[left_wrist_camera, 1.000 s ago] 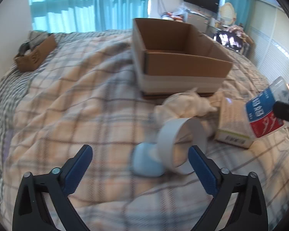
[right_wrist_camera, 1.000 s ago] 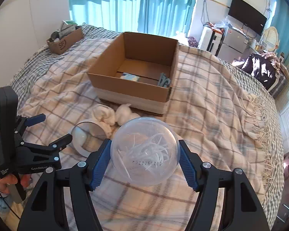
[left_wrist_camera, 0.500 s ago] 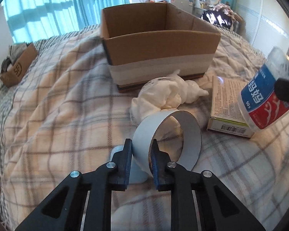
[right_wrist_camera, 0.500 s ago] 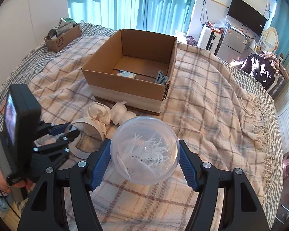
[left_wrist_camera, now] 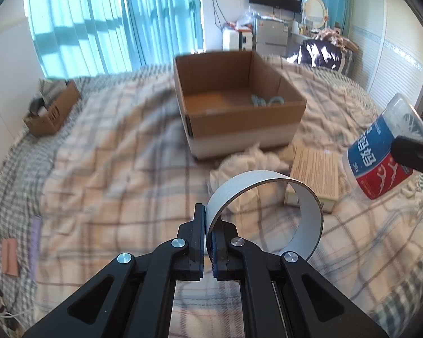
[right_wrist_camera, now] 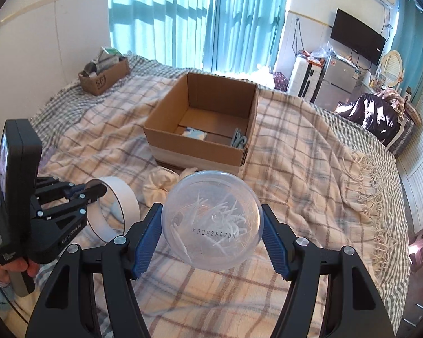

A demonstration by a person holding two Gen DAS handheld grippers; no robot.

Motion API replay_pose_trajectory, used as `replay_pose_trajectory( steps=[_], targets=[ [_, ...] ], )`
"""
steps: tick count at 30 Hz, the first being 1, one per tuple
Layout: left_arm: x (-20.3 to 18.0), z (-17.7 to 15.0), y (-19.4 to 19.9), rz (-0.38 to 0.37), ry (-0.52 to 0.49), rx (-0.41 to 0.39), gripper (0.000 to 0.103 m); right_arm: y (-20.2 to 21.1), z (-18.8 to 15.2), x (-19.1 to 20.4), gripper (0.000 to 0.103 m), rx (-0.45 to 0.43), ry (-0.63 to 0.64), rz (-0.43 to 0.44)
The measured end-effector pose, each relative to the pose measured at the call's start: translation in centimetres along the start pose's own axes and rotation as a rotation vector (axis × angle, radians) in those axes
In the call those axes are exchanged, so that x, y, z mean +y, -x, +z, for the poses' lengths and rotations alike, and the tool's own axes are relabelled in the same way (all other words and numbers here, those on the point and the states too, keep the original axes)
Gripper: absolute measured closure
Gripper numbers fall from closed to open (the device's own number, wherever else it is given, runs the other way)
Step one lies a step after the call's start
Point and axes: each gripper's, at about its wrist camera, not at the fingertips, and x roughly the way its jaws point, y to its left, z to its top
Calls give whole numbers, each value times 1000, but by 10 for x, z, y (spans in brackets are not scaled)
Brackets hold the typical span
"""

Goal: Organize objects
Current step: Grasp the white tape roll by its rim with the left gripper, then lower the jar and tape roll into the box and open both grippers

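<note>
My left gripper (left_wrist_camera: pixel 208 225) is shut on the wall of a white tape ring (left_wrist_camera: pixel 268 211) and holds it above the plaid bed; the ring also shows in the right wrist view (right_wrist_camera: pixel 118 197). My right gripper (right_wrist_camera: pixel 211 231) is shut on a clear plastic jar (right_wrist_camera: pixel 213 225) of white picks; its blue and red label shows in the left wrist view (left_wrist_camera: pixel 380 155). An open cardboard box (left_wrist_camera: pixel 239 115) stands ahead on the bed, also in the right wrist view (right_wrist_camera: pixel 203 129), with a few small items inside.
A white cloth bundle (left_wrist_camera: pixel 248 160) and a flat beige carton (left_wrist_camera: pixel 315 177) lie in front of the box. A small brown box (right_wrist_camera: pixel 104 76) of items sits at the far left of the bed. A fridge and TV stand beyond.
My left gripper closed on the tape ring and lifted it off the bed. The right gripper kept hold of the jar and rose slightly.
</note>
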Motion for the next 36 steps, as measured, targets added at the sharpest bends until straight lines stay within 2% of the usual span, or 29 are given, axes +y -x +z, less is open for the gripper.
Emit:
replay_pose_trajectory(
  steps=[6, 11, 16, 22, 26, 33, 36],
  targets=[
    [2, 32, 28, 16, -13, -39, 100, 27, 28, 4, 36, -100, 20, 5],
    [13, 72, 28, 12, 41, -44, 100, 31, 63, 0, 36, -175, 26, 9],
    [19, 114, 14, 21, 49, -66, 100, 18, 97, -11, 37, -229, 22, 14],
    [20, 171, -24, 26, 59, -102, 100, -27, 137, -27, 37, -250, 14, 10],
    [16, 194, -66, 40, 41, -88, 100, -69, 154, -38, 37, -231, -14, 15],
    [12, 194, -136, 51, 22, -9, 100, -147, 149, -53, 37, -140, -52, 45],
    [14, 187, -153, 22, 29, 15, 99, -167, 138, -57, 37, -112, -72, 62]
  ],
)
